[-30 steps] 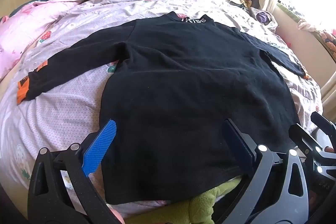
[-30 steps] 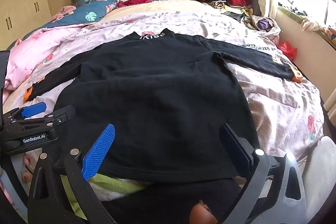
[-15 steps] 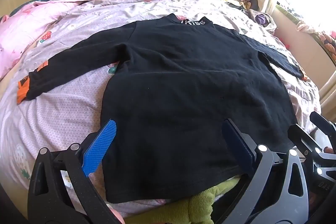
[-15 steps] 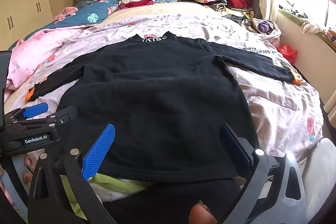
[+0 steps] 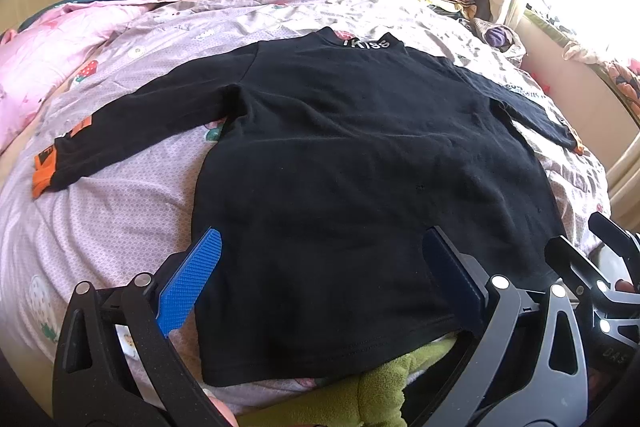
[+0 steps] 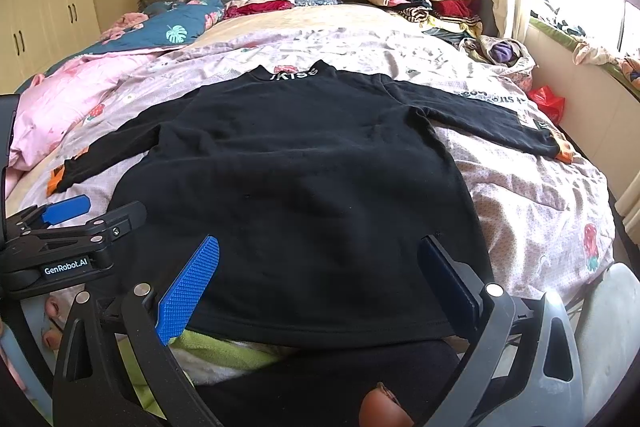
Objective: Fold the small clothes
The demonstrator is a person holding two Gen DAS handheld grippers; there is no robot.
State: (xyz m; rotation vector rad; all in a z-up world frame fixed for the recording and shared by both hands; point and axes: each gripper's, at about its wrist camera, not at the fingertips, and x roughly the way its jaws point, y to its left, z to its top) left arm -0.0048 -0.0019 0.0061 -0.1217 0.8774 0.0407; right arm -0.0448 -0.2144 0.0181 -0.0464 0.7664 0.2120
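- The black long-sleeved cotton shirt (image 5: 360, 163) lies flat on the pink bed cover (image 5: 100, 227), filling the middle of the frame, collar at the top.
- Its bottom edge is just ahead of both claws.
- The left claw (image 5: 320, 279) and right claw (image 6: 316, 279) are spread wide, holding nothing.

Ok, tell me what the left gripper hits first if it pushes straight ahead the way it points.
Probably the black shirt: the open left gripper points over its hem along the body toward the collar. Its height above the cloth is unclear, so it may skim before touching.
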